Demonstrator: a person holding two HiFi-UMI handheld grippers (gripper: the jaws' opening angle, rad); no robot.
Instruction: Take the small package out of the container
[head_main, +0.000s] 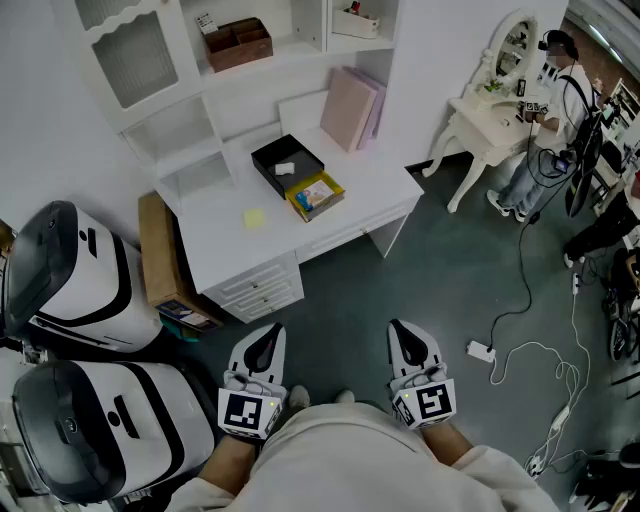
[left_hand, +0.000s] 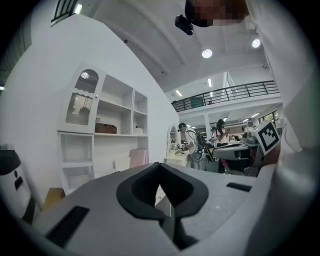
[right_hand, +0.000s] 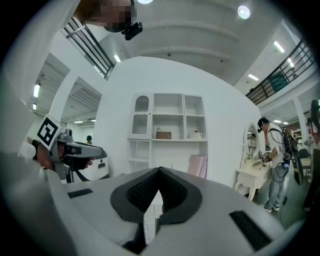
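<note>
**Small package** (head_main: 284, 169): a pale, slightly rumpled packet lying near the middle of the black open-topped container (head_main: 272, 150). It is judged light and soft, more likely to crumple than to break, and possibly slick if wrapped in film. A pinch from above across its raised middle, clear of the container's walls, looks the soundest hold.

**Container:** it stands on the white worktop (head_main: 228, 255). A yellow-rimmed tray (head_main: 316, 196) sits just beside it at 4 o'clock, and a yellow note (head_main: 254, 218) lies near it at 7 o'clock. Pink boards (head_main: 350, 108) lean against the wall at 1 o'clock.

**Left gripper** (head_main: 268, 338) and **right gripper** (head_main: 404, 336): both are at 6 o'clock, well apart from the worktop and held level. The jaws of each are closed together with nothing between them. Removal has not yet begun.
</note>
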